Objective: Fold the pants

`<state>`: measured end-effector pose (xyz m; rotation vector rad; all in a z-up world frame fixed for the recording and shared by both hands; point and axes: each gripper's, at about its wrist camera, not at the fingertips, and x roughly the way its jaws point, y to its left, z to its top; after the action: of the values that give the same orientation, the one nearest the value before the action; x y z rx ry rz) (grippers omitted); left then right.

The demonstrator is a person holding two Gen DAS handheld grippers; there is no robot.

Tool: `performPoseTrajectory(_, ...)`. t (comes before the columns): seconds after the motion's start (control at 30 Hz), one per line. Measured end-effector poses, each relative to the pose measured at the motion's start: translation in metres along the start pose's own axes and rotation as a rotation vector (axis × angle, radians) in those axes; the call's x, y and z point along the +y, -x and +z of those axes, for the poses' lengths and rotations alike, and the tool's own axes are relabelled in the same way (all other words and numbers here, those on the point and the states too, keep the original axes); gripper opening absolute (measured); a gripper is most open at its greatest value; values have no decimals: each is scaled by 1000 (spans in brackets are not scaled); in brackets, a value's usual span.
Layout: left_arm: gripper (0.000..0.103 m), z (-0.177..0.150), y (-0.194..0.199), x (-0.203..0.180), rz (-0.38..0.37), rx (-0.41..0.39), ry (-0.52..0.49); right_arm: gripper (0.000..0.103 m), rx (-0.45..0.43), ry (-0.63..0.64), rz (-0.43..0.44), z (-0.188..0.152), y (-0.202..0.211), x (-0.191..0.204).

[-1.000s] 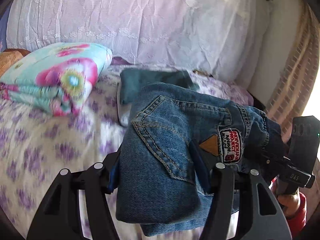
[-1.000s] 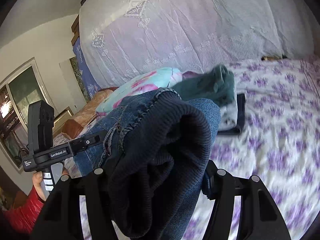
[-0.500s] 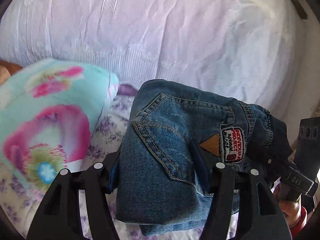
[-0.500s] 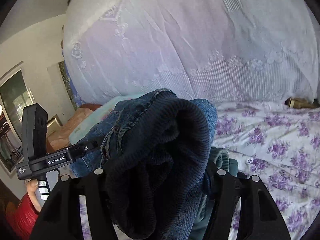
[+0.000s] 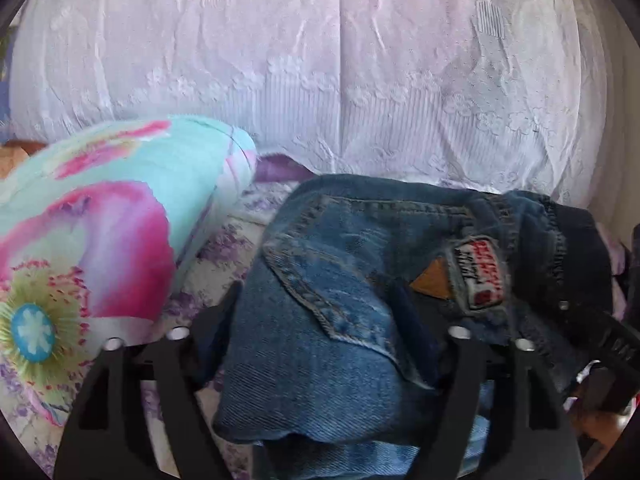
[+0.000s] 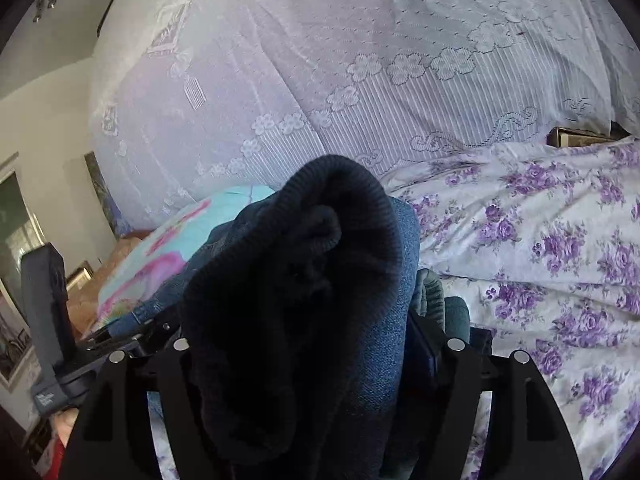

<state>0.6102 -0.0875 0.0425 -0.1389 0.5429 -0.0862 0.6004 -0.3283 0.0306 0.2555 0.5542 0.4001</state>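
The folded blue jeans (image 5: 340, 320) fill the lower middle of the left wrist view, with a back pocket and a red and white patch (image 5: 482, 276) facing me. My left gripper (image 5: 316, 332) is shut on the left end of the bundle. My right gripper (image 6: 316, 344) is shut on the other end, where a dark ribbed waistband (image 6: 320, 248) and denim (image 6: 384, 340) bulge up between the fingers. Both hold the jeans low over the bed. The other gripper's body shows in the right wrist view (image 6: 48, 320).
A flowered turquoise and pink pillow (image 5: 100, 232) lies left of the jeans. A large white lace-covered pillow (image 5: 320, 72) stands close behind. The purple-flowered bedsheet (image 6: 540, 248) stretches to the right. A folded teal garment (image 6: 436, 296) lies under the jeans.
Both grippers have carried the jeans forward toward the white pillow and lower toward the bed. The teal garment now lies beneath the jeans. The grip has not changed.
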Motion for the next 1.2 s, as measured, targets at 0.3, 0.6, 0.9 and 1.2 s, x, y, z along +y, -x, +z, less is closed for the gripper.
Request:
performPoseTrajectory(0.3,88,-1,20,-5,89,-58,-28,99,-310,130,-197,8,69,39)
performPoseTrajectory(0.6,95,1,43,-23,177,-181,-134,99,-246,222,-417,7,47,48)
performPoseTrajectory(0.9,97,-8,25,-27,170,-142,-167,99,-168,88,-343,2,28,0)
performPoseTrajectory(1.2,96,-5,29,-27,187,-147,-148,99,-255,339,-513,0,41,57)
